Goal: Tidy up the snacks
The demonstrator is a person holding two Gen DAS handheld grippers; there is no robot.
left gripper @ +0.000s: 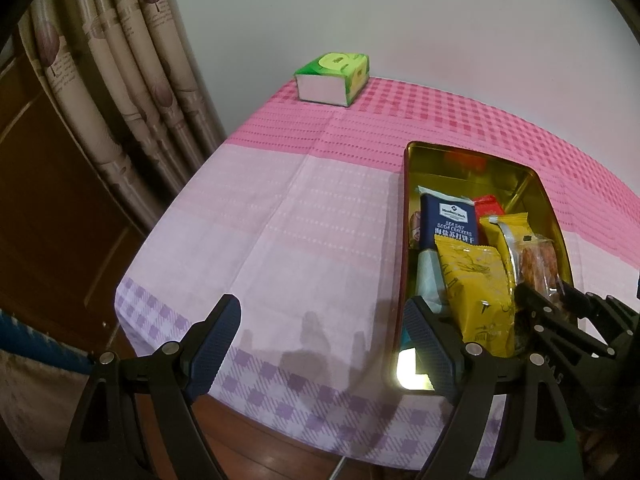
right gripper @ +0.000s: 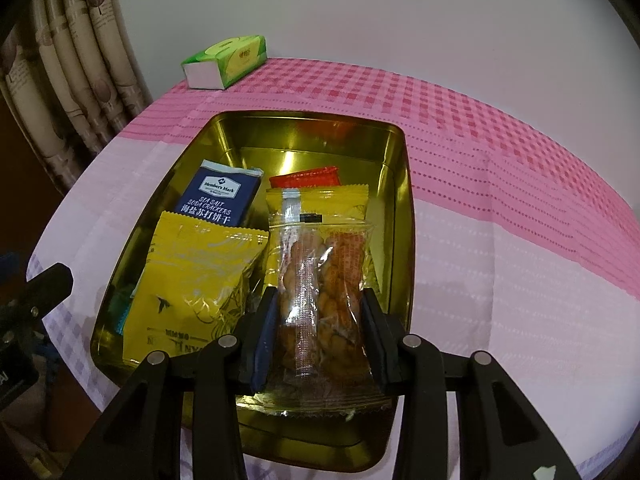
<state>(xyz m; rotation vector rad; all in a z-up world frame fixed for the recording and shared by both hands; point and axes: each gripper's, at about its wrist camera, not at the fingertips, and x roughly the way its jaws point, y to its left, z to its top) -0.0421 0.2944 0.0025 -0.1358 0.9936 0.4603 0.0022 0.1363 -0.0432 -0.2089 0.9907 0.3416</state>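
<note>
R gripper point(right gripper: 320, 316) clamped on clear crinkly packet of orange-brown snacks point(right gripper: 320, 280), over near end of gold metal tin point(right gripper: 404, 208). Lower flat onto yellow packets point(right gripper: 200, 272) before release; contact w/ them unclear. L gripper point(left gripper: 324, 344) wide, empty, left of tin.

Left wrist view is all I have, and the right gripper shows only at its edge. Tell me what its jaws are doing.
Observer: The right gripper has its jaws closed on a clear packet of brown snacks, one pad on each side.
Operator: Say where that packet sits against the tin.
Observer: It is over the near right part of the tin, in front of a yellow packet. I cannot tell whether it rests on anything.
Operator: Report what lies behind that yellow one.
Observer: A red packet lies flat, with bare gold floor beyond it up to the far wall.
</note>
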